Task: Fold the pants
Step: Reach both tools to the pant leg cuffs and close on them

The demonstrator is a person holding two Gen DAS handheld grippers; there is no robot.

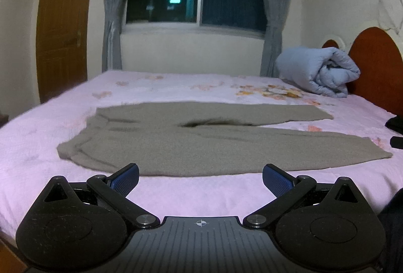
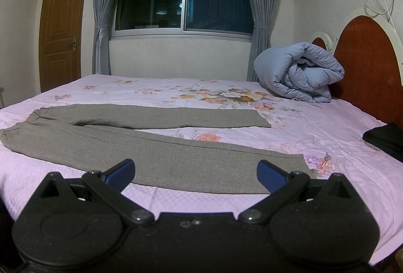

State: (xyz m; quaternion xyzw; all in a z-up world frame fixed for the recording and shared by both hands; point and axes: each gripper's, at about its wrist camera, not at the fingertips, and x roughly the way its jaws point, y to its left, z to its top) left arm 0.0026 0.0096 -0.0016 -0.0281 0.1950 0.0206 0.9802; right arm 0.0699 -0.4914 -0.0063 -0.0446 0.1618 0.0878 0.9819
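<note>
Grey knit pants (image 1: 201,144) lie flat on the pink bedsheet (image 1: 37,167), legs splayed. Left wrist view: left gripper (image 1: 200,178) wide open, empty, near the waist side; I risk pinching sheet too. Right wrist view: right gripper (image 2: 196,176) wide open, empty, over the near cuff (image 2: 289,164); one-layer grab skews the fold.

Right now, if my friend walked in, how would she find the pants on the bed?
Look at the big bed with the pink flowery sheet. The pants lie flat across its near side, legs spread pointing toward the wooden headboard. They are grey-brown and thin, unlike the puffy blue rolled quilt by the headboard.
</note>
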